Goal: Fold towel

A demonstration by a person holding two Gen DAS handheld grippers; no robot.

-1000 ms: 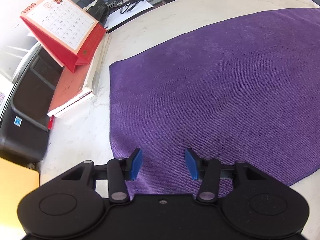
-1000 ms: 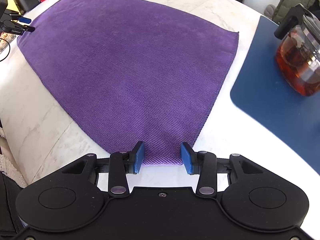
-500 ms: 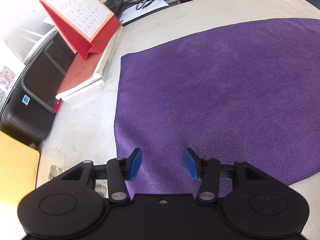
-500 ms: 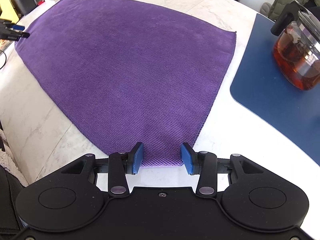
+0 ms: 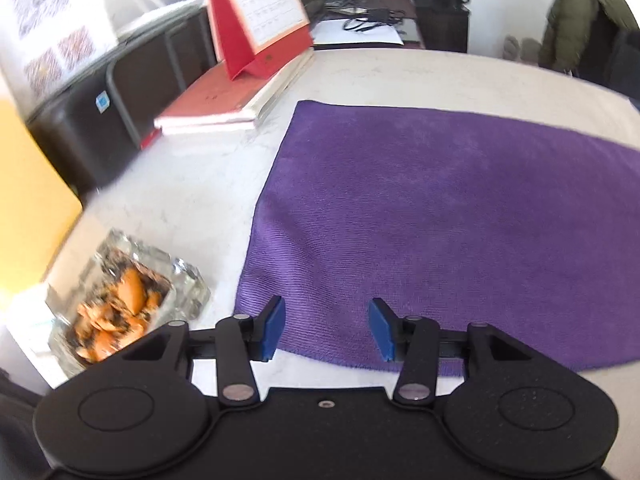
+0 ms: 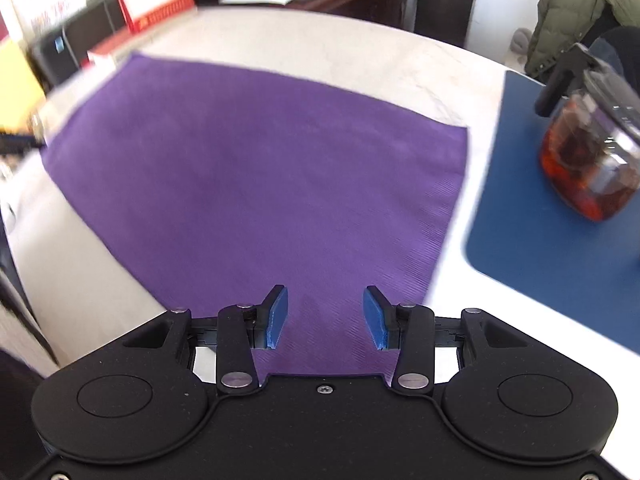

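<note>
A purple towel is spread flat and unfolded on a pale marble table. In the left wrist view, the left gripper is seen over the towel's near edge, close to its near left corner. Its blue pads are held apart with nothing gripped between them; only the towel's hem and a strip of table are seen in the gap. Just left of that corner, a glass dish filled with orange pieces is seen, blurred. Farther back, a red desk calendar is propped on a stack of books.

In the right wrist view, the right gripper is seen above the same towel near its near right corner. Its jaws are likewise parted and nothing is clamped; whether the pads touch the cloth cannot be told. To the right, a blue mat is laid on the table, and a glass teapot of dark red tea is set on it.
</note>
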